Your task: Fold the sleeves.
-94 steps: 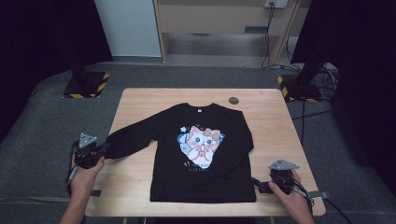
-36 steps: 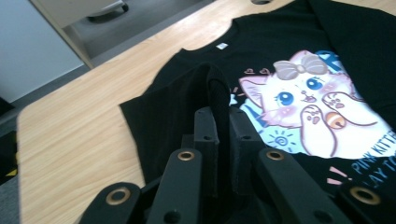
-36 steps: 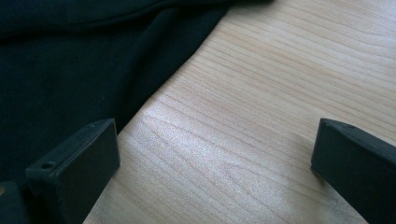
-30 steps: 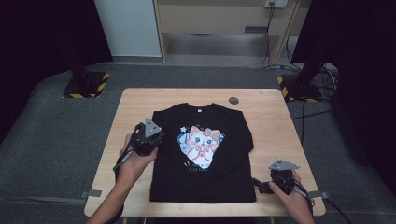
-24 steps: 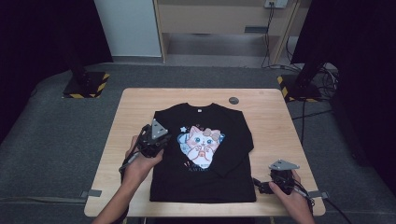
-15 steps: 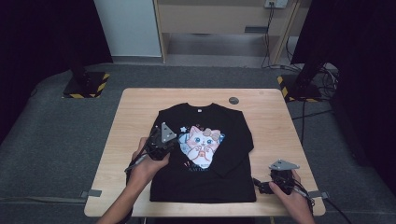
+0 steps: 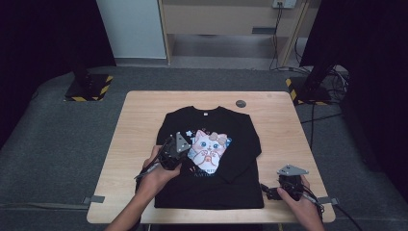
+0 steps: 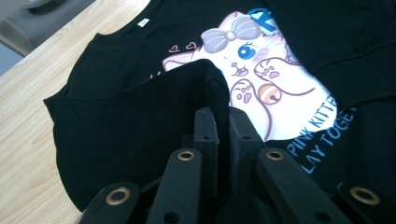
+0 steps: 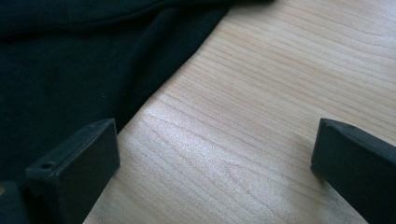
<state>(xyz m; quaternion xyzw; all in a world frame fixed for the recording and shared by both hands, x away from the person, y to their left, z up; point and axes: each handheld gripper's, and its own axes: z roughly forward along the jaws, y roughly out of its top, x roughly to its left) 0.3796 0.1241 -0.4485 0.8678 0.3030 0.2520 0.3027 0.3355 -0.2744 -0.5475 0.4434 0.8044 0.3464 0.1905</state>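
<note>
Since the black sweatshirt [image 7: 211,159] is limp and light, its sleeve cuff [image 8: 212,81] bunches where the left gripper [image 8: 223,122] pinches it. Hems and cuffs likely offer the surest hold. The right gripper [image 9: 210,158] rests spread on the desk [image 9: 261,116].

The black long-sleeved cartoon-cat sweatshirt [image 7: 211,154] lies mid-way across the light wooden table [image 7: 134,125]. Left gripper [image 7: 174,150] sits over its left half, right gripper [image 7: 276,190] at the table's near-right corner, a small dark round disc [image 7: 240,103] beyond the collar.
</note>
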